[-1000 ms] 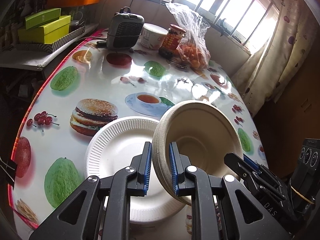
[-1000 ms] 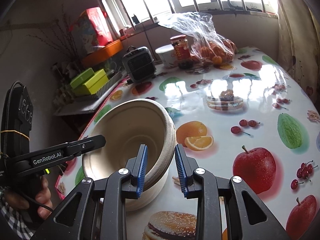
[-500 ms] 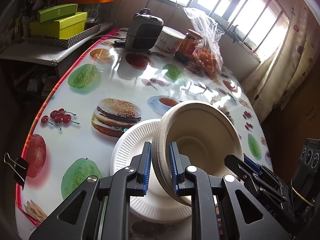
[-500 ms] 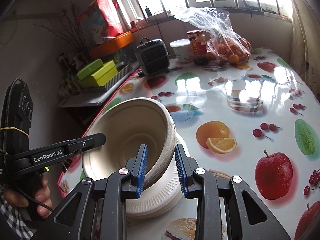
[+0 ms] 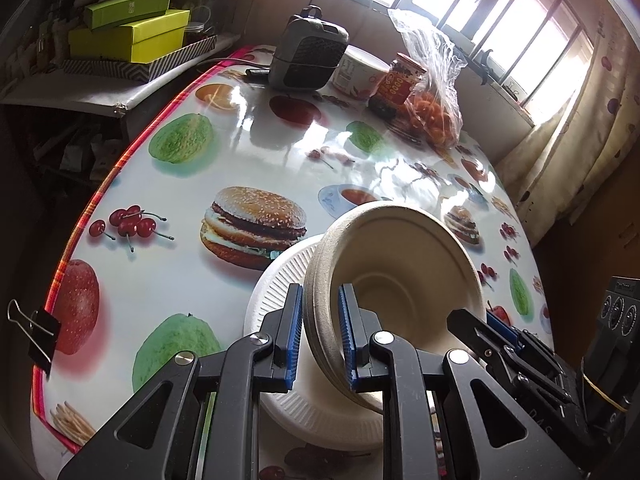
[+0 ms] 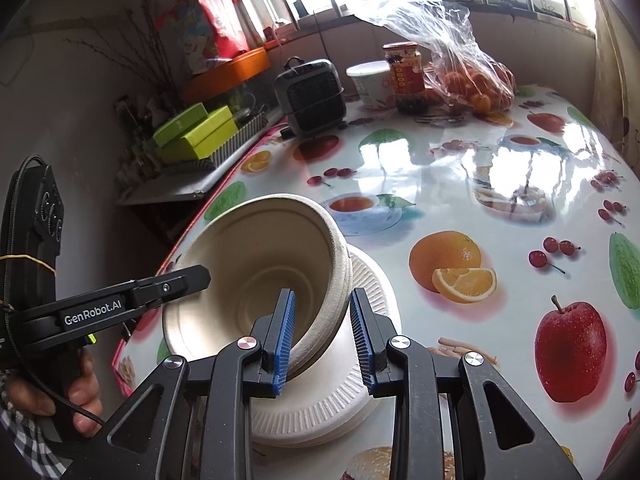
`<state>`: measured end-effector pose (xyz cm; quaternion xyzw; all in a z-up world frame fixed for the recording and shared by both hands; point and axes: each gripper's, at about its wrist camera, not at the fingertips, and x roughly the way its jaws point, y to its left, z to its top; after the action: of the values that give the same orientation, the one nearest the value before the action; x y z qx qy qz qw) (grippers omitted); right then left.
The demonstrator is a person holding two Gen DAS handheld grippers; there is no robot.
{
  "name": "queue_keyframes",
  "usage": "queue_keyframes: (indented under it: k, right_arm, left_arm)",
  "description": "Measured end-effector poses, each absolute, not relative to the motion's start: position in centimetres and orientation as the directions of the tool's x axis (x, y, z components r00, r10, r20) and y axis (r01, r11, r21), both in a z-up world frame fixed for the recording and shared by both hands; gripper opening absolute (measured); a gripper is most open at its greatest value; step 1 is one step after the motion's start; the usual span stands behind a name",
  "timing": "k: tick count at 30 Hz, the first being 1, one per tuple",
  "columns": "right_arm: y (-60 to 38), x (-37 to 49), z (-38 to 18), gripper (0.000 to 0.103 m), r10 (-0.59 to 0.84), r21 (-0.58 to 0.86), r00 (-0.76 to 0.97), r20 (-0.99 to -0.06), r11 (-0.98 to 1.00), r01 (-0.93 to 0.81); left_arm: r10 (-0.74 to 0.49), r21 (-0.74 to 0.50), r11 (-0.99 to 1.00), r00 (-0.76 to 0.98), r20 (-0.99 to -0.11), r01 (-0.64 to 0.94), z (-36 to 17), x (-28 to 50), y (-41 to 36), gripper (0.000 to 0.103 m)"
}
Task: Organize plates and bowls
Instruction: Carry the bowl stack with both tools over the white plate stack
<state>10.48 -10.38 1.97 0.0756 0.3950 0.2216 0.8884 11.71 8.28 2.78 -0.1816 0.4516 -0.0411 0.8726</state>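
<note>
Daylight pours in through the barred windows (image 5: pixel 492 28) at the back, where the panes are blown out to white. The glossy surface (image 5: pixel 248 152) throws that light back as hard glare patches, strongest in the right wrist view near its far middle (image 6: pixel 508 160). The left side of both views falls into deep shadow, and the shelf (image 5: pixel 72 92) there is dim. Both pictures are sharp, with no motion blur. Fisheye distortion bends the surface edge and window bars into curves, and dark vignetting fills the corners. Each tool's near arms look oversized and unlit.
</note>
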Motion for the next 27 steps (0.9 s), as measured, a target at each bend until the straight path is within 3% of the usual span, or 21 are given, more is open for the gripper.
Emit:
queue_keyframes:
  k: [27]
  right_arm:
    - [-10.39,10.59,1.51,0.028,0.456,0.321,0.583,-0.673,0.889,-0.326]
  left_arm:
    - [-0.234,-0.356,0.929,0.581,-0.780,-0.103,2.20,11.92,8.17,0.018]
